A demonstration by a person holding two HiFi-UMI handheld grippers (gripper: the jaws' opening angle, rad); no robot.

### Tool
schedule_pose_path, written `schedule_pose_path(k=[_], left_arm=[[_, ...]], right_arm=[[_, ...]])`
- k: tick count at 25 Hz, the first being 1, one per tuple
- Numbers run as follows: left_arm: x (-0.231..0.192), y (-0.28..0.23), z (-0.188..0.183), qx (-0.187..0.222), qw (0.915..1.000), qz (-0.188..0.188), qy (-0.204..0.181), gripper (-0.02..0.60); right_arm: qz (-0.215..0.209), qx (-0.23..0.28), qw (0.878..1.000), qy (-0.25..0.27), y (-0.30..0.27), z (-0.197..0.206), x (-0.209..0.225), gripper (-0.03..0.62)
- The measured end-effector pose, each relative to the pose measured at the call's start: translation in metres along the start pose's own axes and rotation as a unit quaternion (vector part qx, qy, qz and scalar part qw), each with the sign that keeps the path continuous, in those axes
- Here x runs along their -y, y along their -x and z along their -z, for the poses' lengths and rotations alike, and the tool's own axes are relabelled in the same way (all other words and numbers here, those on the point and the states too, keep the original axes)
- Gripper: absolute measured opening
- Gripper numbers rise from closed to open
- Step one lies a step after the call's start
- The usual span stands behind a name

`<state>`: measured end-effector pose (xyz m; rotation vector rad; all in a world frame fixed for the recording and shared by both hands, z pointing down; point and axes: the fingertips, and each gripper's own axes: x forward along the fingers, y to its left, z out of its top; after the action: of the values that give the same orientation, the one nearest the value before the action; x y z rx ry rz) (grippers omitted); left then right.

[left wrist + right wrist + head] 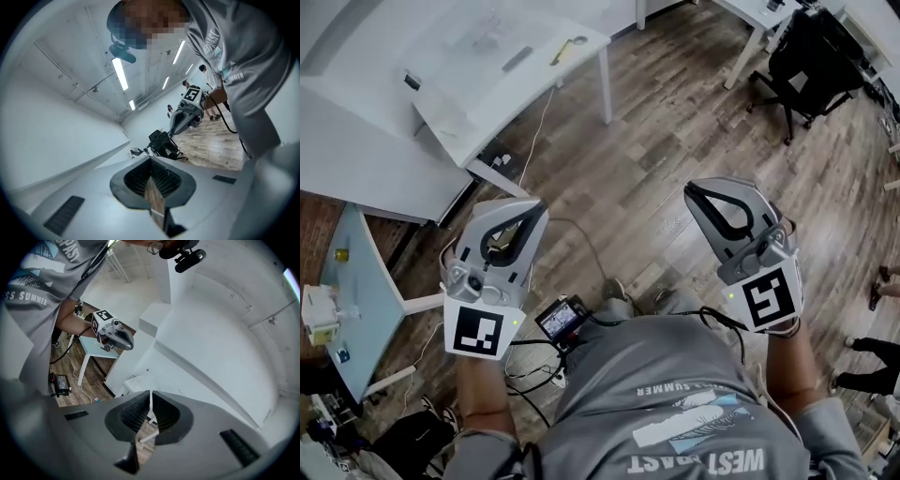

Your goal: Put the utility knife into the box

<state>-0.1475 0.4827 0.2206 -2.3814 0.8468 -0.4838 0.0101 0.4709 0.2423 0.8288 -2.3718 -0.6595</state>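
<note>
Both grippers are held out over the brown wood-plank floor [656, 141], one in each hand of the person in the grey printed T-shirt [675, 403].
- Left gripper [534, 214]: jaws together, nothing between them.
- Right gripper [698, 192]: jaws together as well, only a hairline slit at the tips, empty.

The task's thing, a yellow-handled utility knife [568, 47], lies flat near the far corner of the white table [455, 117], top left in the head view. A clear plastic box [487, 37] sits on the same tabletop, near the knife but apart from it. Both are tiny in that view, so those two IDs are a best guess. The knife is well apart from both grippers.

A black office chair [806, 56] is top right and a pale blue side table [356, 272] is at the left edge.
</note>
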Motion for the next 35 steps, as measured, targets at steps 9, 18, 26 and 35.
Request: schedule_pose_path(k=[9, 18, 26, 35], left_arm=[[-0.018, -0.038, 0.011, 0.015, 0.9997, 0.017, 0.001, 0.011], [-0.027, -0.113, 0.005, -0.013, 0.9999, 0.005, 0.010, 0.011], [-0.031, -0.152, 0.002, -0.038, 0.9992, -0.007, 0.013, 0.011], [-0.084, -0.177, 0.030, -0.022, 0.9997, -0.008, 0.005, 0.011]], right_arm=[[0.000, -0.007, 1.000, -0.008, -0.025, 0.015, 0.021, 0.029], [-0.020, 0.016, 1.000, -0.009, -0.027, 0.060, 0.076, 0.028], [-0.039, 0.034, 0.999, -0.011, -0.039, 0.087, 0.110, 0.029], [-0.028, 0.021, 0.999, -0.013, -0.084, 0.093, 0.141, 0.028]])
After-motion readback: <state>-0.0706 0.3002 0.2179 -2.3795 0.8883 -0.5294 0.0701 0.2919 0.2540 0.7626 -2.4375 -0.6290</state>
